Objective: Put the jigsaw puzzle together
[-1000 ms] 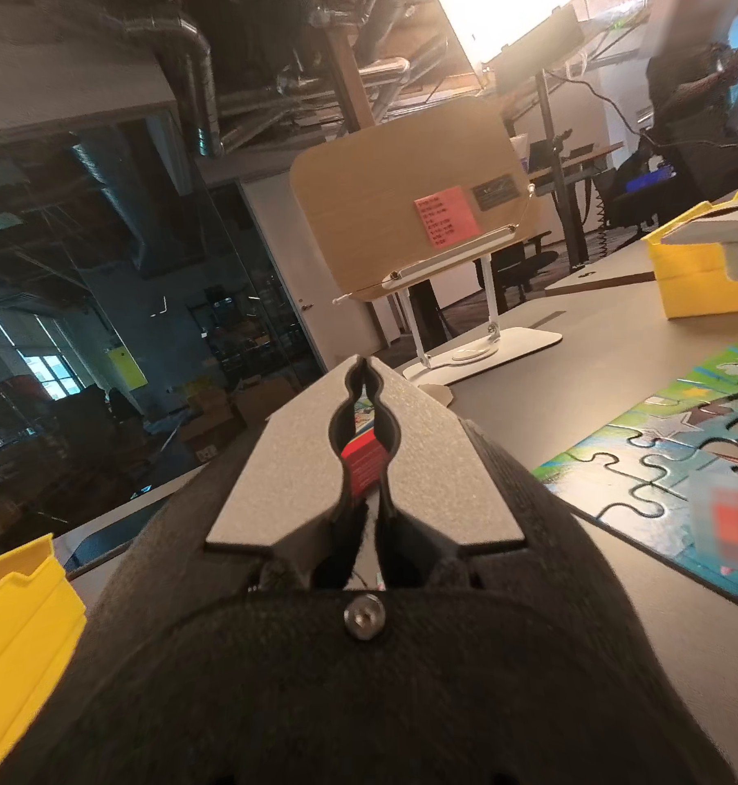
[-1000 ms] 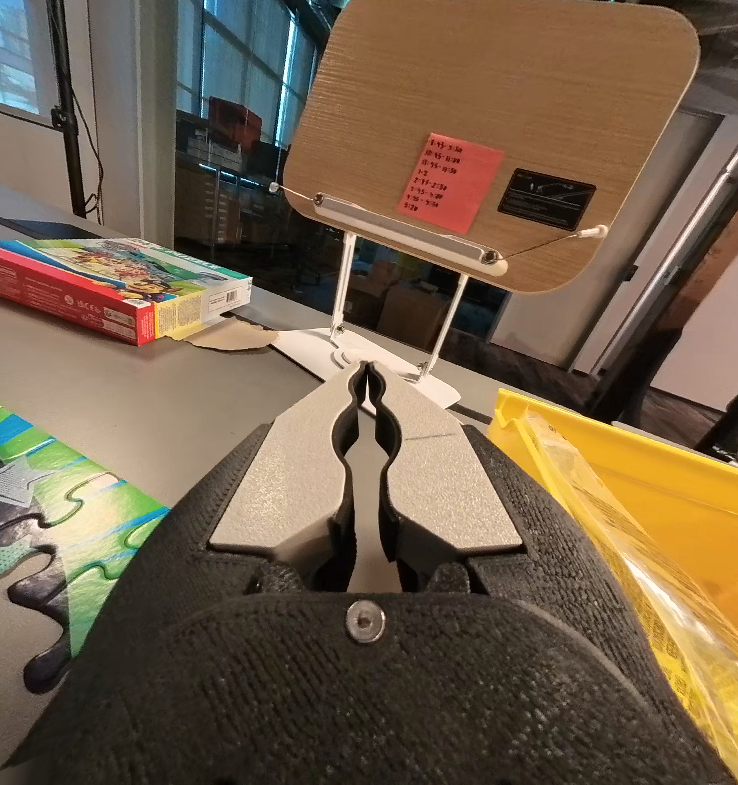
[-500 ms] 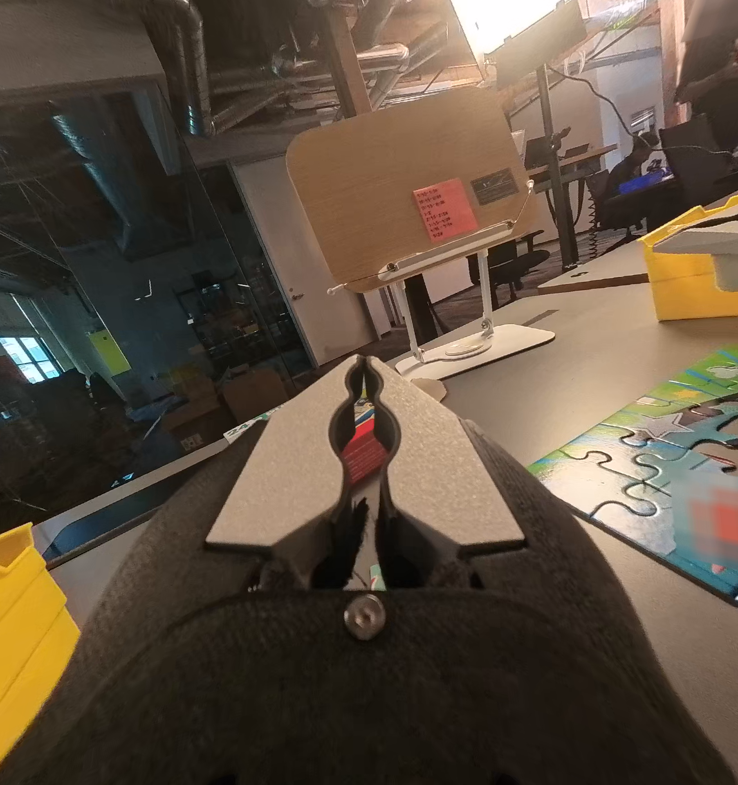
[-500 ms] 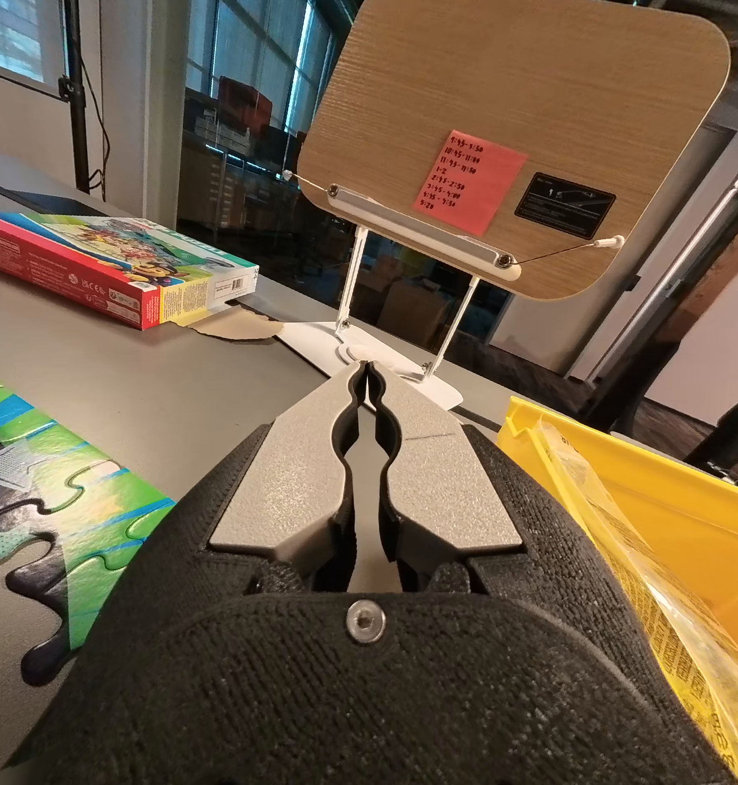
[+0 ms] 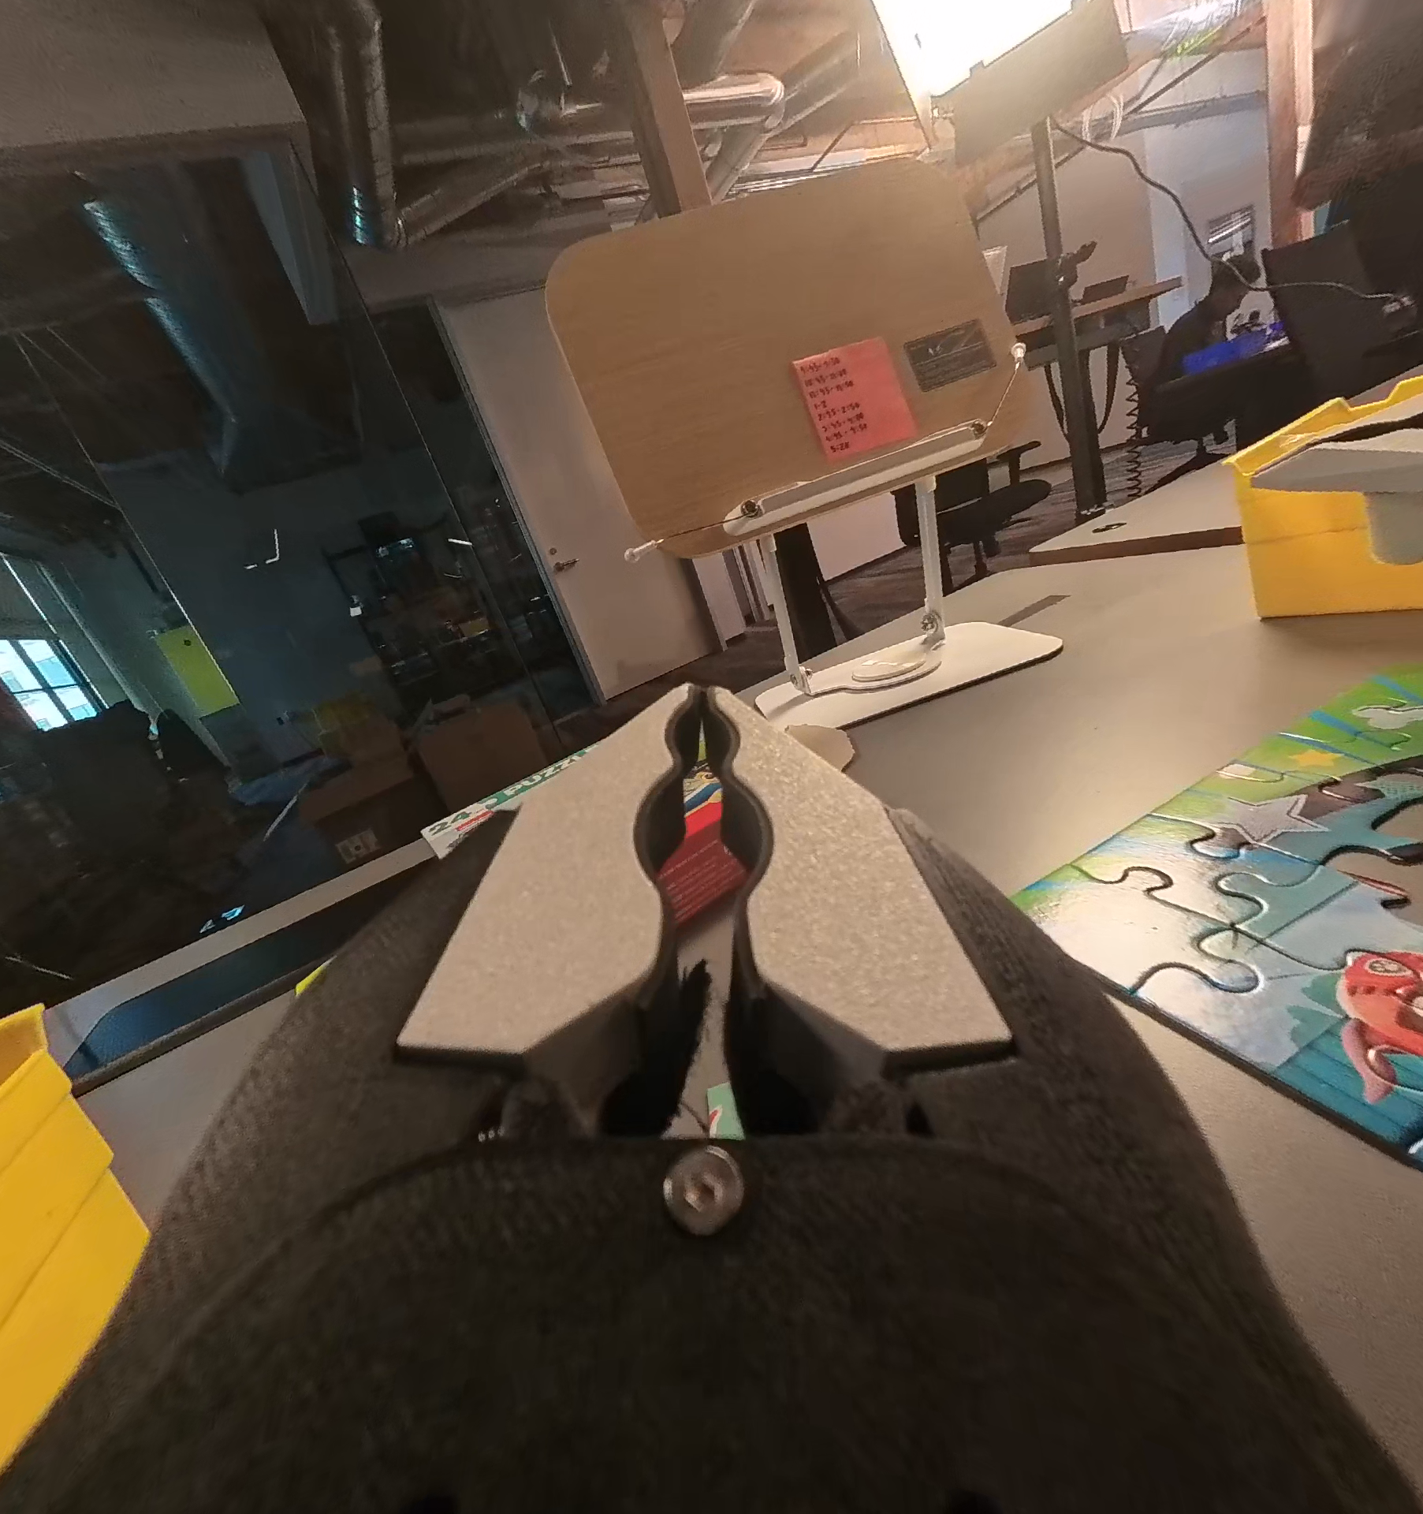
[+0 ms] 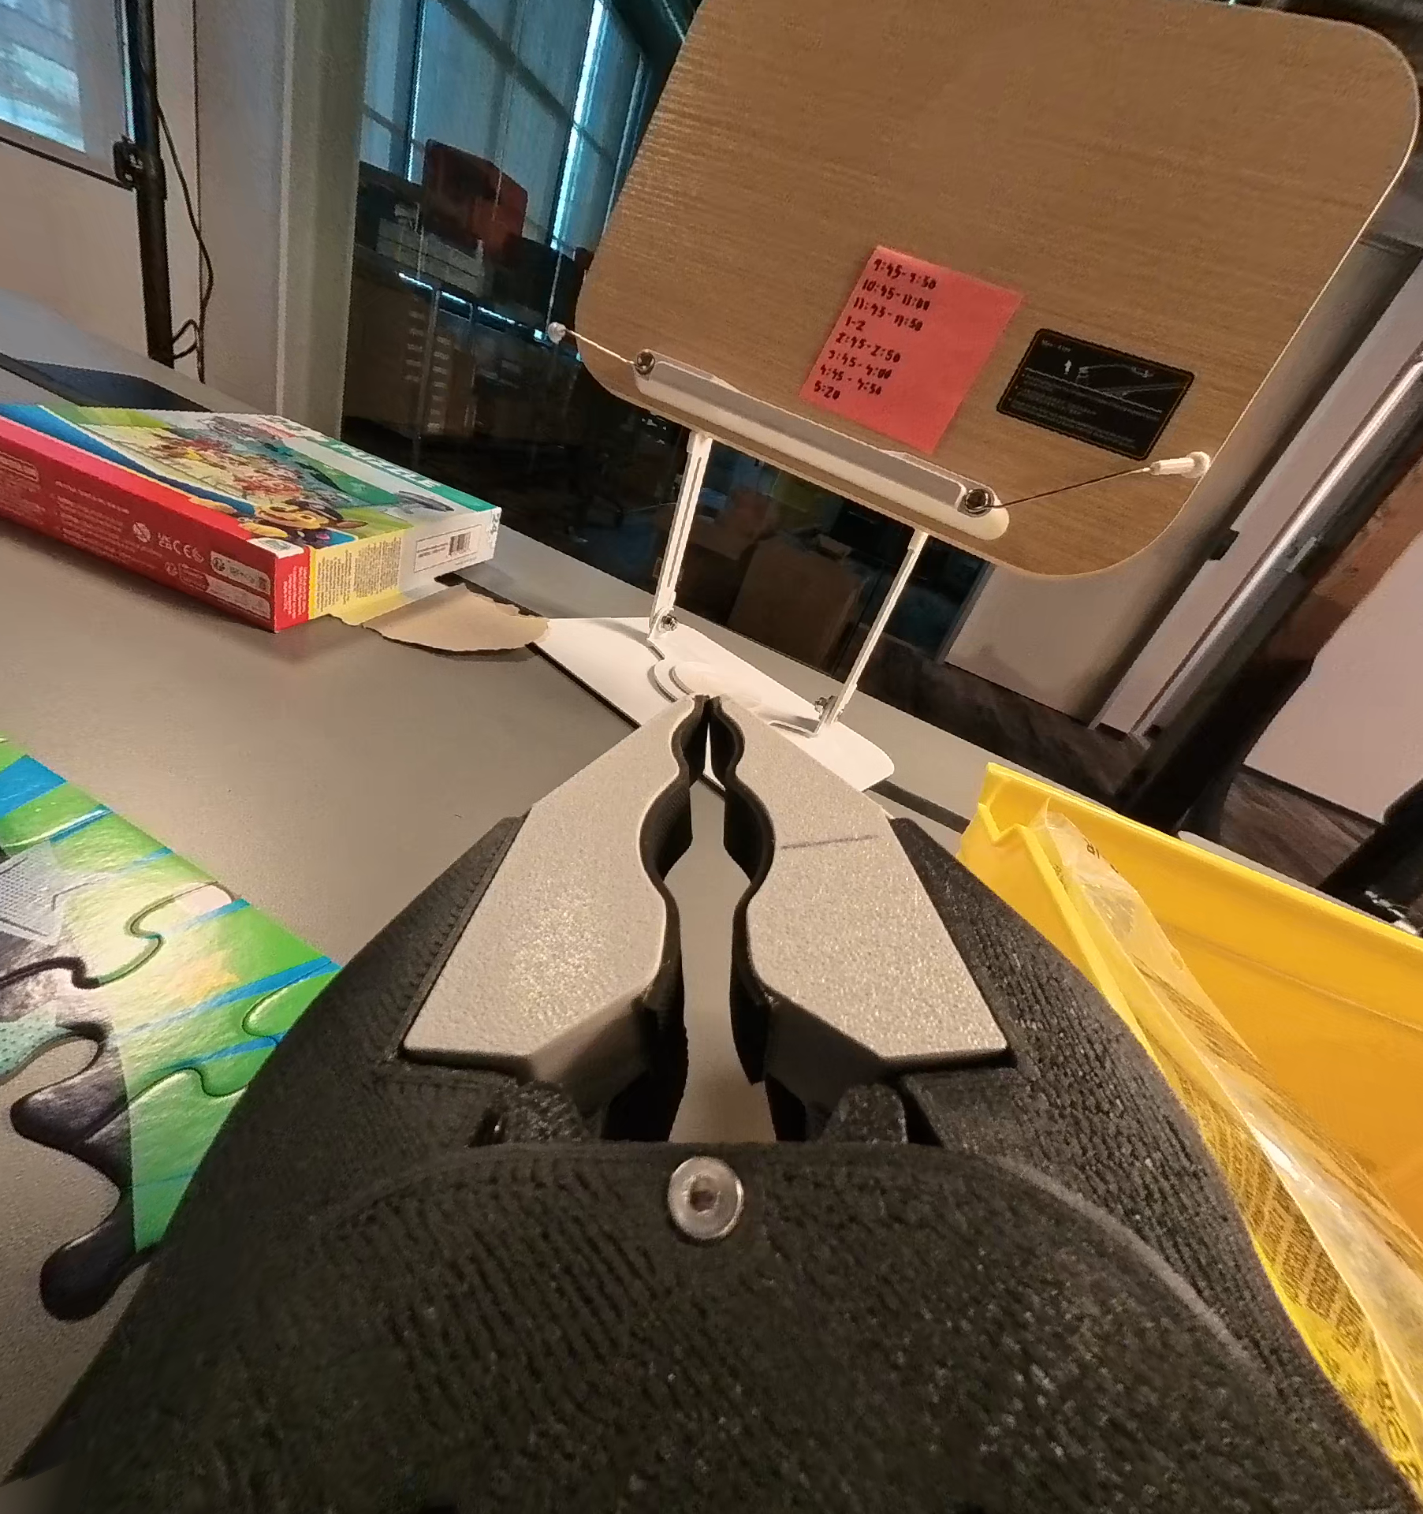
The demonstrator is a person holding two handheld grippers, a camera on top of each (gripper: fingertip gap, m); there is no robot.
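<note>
- Both views shifted slightly; wooden book stand [image 6: 1011, 270] now nearer in right view.
- Left gripper [image 5: 704, 696]: fingertips together, bare, above colourful puzzle box [image 5: 695, 868].
- Right gripper [image 6: 706, 703]: fingertips together, bare, beside yellow plastic bin [image 6: 1265, 1008].

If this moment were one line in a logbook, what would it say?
left hand-held gripper: shut, empty, over puzzle box | right hand-held gripper: shut, empty, beside yellow bin | jigsaw on table

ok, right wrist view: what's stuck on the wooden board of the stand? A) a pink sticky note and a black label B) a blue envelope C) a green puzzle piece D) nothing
A: a pink sticky note sits beside a black label on the wooden board, above its white ledge.
</note>
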